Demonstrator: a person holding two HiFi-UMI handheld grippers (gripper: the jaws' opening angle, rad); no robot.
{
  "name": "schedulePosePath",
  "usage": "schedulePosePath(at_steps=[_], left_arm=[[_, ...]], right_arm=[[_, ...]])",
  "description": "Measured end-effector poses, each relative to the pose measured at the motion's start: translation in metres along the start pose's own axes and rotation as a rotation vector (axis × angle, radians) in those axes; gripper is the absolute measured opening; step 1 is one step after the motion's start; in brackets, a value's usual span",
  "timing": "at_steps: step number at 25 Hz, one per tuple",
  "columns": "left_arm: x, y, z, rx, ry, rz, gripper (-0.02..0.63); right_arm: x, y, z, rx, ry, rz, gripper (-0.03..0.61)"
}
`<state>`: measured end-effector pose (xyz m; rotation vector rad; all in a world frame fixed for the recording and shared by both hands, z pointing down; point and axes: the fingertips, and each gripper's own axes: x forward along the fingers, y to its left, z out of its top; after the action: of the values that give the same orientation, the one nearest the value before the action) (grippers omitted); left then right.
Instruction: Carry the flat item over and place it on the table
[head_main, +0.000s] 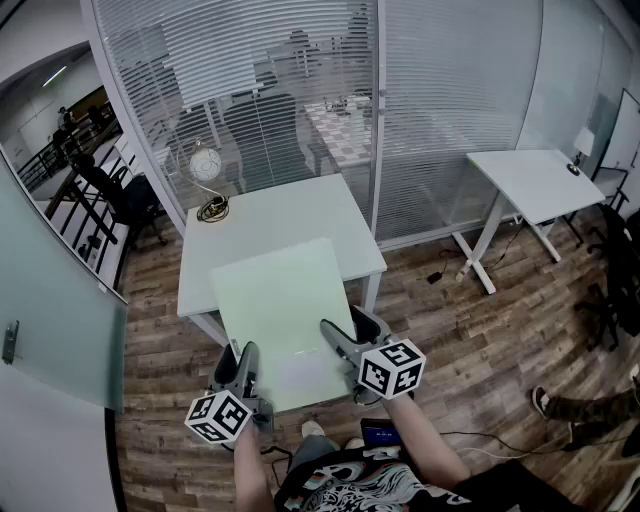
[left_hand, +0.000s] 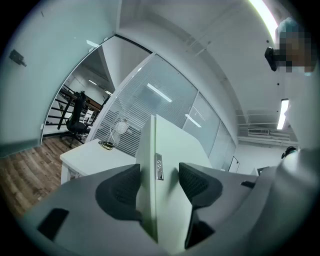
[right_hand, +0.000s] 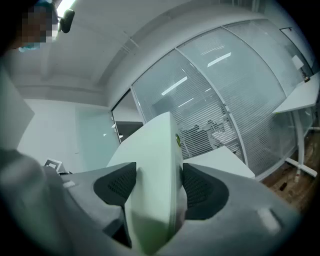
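Note:
The flat item is a pale green board (head_main: 275, 310), held out level over the near part of a white table (head_main: 270, 215); its near end sticks out past the table's front edge. My left gripper (head_main: 243, 358) is shut on the board's near left edge. My right gripper (head_main: 340, 340) is shut on its near right edge. In the left gripper view the board (left_hand: 167, 145) runs edge-on between the two dark pads (left_hand: 120, 192) of the left gripper (left_hand: 157, 182). In the right gripper view the board (right_hand: 152, 150) fills the gap between the jaws of the right gripper (right_hand: 159, 185).
A small round white device (head_main: 205, 163) and a coiled cable (head_main: 212, 210) sit at the table's back left corner. A second white table (head_main: 535, 180) stands at the right. Glass partitions with blinds (head_main: 300, 90) close the back; a black chair (head_main: 620, 270) and a person's foot (head_main: 545, 400) are at the right.

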<state>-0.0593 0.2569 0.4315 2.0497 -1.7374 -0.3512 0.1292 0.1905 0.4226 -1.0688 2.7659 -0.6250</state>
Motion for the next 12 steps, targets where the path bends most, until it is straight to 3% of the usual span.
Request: schedulePosePath(at_steps=[12], left_arm=[[0.0005, 0.0034, -0.0009, -0.008, 0.015, 0.003, 0.232]], right_arm=[[0.0028, 0.0002, -0.0024, 0.011, 0.009, -0.006, 0.275]])
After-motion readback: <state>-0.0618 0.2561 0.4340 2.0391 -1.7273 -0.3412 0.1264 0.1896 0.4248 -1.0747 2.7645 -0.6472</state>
